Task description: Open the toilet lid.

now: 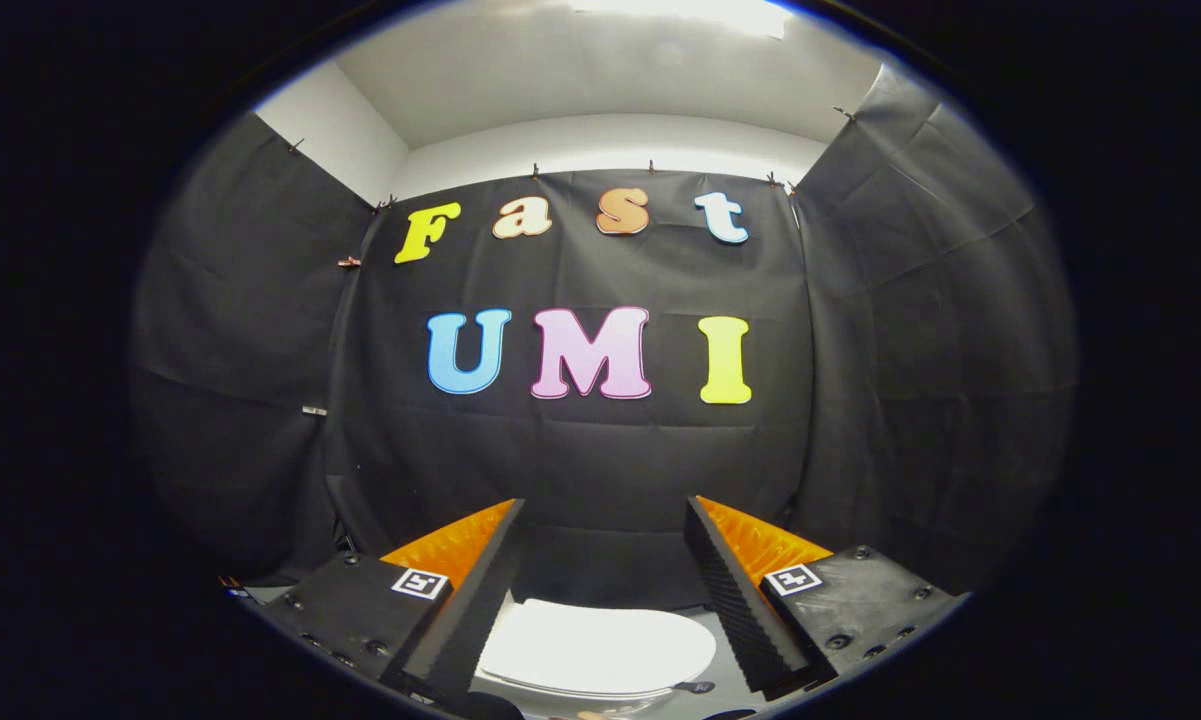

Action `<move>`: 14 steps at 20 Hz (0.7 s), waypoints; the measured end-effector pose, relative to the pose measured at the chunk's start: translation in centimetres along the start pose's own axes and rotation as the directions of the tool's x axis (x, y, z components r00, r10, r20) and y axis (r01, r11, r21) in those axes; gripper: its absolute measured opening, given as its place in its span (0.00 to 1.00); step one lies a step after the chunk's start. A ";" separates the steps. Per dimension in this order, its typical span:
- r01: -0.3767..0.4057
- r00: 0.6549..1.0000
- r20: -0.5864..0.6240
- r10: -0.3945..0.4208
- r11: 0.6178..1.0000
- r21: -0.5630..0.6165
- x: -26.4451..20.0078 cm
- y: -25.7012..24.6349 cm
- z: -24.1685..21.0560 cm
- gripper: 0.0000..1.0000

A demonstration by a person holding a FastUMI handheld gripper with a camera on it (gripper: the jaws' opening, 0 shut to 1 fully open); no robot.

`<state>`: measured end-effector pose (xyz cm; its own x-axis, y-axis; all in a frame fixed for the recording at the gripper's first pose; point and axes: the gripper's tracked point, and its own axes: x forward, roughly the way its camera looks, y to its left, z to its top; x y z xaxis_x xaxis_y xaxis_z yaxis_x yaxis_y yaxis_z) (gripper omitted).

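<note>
A white toilet lid (pixel 596 645) lies flat and closed on its bowl, low down between my two fingers and below them. My gripper (pixel 605 515) is held above the toilet, open, with nothing between its fingers. The fingertips point toward the back wall, well above the lid and not touching it. The lid's left edge is partly hidden behind my left finger (pixel 475 590).
Black cloth walls close the booth at the back (pixel 600 450), left (pixel 240 400) and right (pixel 940 380). A white ceiling (pixel 600 80) with a bright light is overhead. A small dark fitting (pixel 698 687) sits by the lid's right side.
</note>
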<state>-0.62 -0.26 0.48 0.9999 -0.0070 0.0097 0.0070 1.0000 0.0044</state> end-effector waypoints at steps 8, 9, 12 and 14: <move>0.031 0.999 -0.007 -0.031 0.999 0.026 0.1 -1.1 -0.2 0.99; 0.033 0.999 -0.012 -0.033 0.999 0.030 0.2 -1.2 -0.3 0.99; 0.047 0.999 -0.025 -0.046 0.998 0.039 0.4 -1.9 -0.7 0.99; 0.054 0.998 -0.030 -0.053 0.998 0.045 0.6 -2.3 -1.0 0.99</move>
<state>-0.06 -2.54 -0.48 0.9980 -0.0594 -0.0210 0.0604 0.9969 0.0497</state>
